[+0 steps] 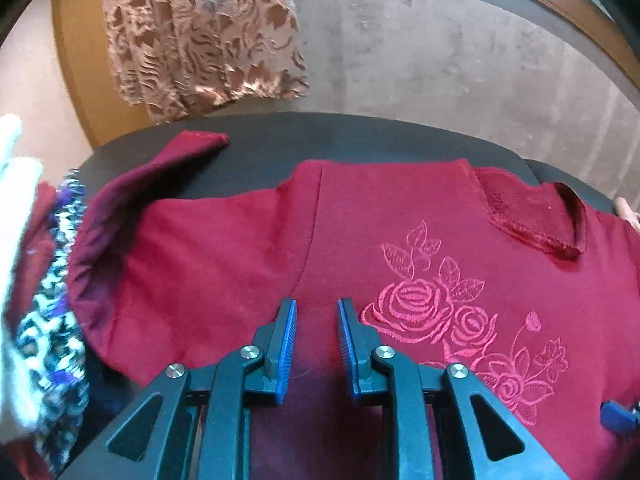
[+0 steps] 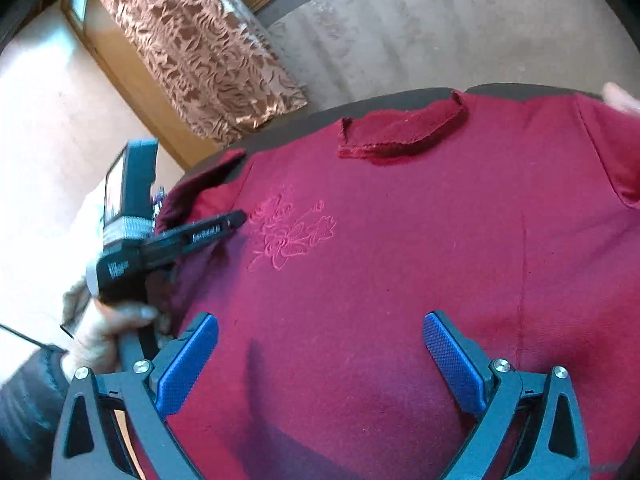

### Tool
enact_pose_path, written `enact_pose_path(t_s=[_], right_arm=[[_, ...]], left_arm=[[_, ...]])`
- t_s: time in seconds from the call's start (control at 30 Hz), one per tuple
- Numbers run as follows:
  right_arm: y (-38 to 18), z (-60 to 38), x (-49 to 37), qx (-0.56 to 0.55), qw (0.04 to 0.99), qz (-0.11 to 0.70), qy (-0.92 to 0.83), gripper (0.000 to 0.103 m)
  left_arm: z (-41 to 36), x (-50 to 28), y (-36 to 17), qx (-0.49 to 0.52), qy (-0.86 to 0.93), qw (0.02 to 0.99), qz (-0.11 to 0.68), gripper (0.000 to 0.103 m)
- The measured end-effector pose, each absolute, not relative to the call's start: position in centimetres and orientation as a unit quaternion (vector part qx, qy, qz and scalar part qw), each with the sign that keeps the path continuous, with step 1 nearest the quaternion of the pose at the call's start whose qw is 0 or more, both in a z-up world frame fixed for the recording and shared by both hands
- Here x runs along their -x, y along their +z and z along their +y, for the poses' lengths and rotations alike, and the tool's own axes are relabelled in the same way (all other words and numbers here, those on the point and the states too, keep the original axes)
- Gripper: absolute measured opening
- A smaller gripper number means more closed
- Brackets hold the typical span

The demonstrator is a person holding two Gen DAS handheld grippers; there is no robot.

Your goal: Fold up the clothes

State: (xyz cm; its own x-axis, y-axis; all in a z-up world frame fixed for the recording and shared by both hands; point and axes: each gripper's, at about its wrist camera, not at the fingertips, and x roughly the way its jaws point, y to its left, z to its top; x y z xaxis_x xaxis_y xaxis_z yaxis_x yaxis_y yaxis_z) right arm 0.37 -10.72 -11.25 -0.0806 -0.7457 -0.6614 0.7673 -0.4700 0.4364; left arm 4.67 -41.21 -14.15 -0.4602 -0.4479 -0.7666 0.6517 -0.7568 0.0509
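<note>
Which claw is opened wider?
The right claw. Its blue fingers stand far apart above the red sweater. The left claw has only a narrow gap between its fingers.

Ahead of the left gripper (image 1: 317, 346), whose jaws carry bright blue ribbed pads on black arms, lies a crimson sweater (image 1: 224, 264). Pink embroidered roses (image 1: 460, 312) with outlined leaves run to the right of those jaws. The sleeve (image 1: 132, 200) off to their left shows a darker maroon underside, and the collar (image 1: 532, 216) beyond them on the right is a deeper, fuzzier red. The bench (image 1: 340, 140) past the sweater is dark grey. Far left of the jaws sits a pile of clothes (image 1: 52, 320) in white, black and purple print. Beyond hangs a curtain (image 1: 200, 32) of tan and brown leaf pattern. The right gripper (image 2: 320, 364) has blue textured pads on black arms, over plain crimson cloth.
</note>
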Motion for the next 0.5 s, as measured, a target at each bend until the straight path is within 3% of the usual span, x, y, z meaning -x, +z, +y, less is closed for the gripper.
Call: enact_pose_path(t_s=[0.13,0.2,0.27,0.5], right_arm=[[-11.4,-10.1,0.1,-0.441,0.527,-0.018,-0.726,0.103],[-11.1,-8.8,0.7,-0.445,0.526,-0.042,-0.724,0.099],[-10.6,-7.4,1.4,-0.445,0.519,-0.058,-0.727,0.087],[-6.3,2.0,10.3,-0.412,0.411,-0.063,-0.81,0.083]], left_arm=[[-37.5,-5.9,-12.1,-0.35,-0.872,0.301,0.16,0.021],[-37.3,-5.7,-12.5,-0.354,-0.874,0.288,0.164,0.021],[-37.1,-5.5,-13.0,-0.358,-0.876,0.275,0.168,0.021],[-36.2,-4.9,-14.7,-0.37,-0.881,0.23,0.182,0.022]])
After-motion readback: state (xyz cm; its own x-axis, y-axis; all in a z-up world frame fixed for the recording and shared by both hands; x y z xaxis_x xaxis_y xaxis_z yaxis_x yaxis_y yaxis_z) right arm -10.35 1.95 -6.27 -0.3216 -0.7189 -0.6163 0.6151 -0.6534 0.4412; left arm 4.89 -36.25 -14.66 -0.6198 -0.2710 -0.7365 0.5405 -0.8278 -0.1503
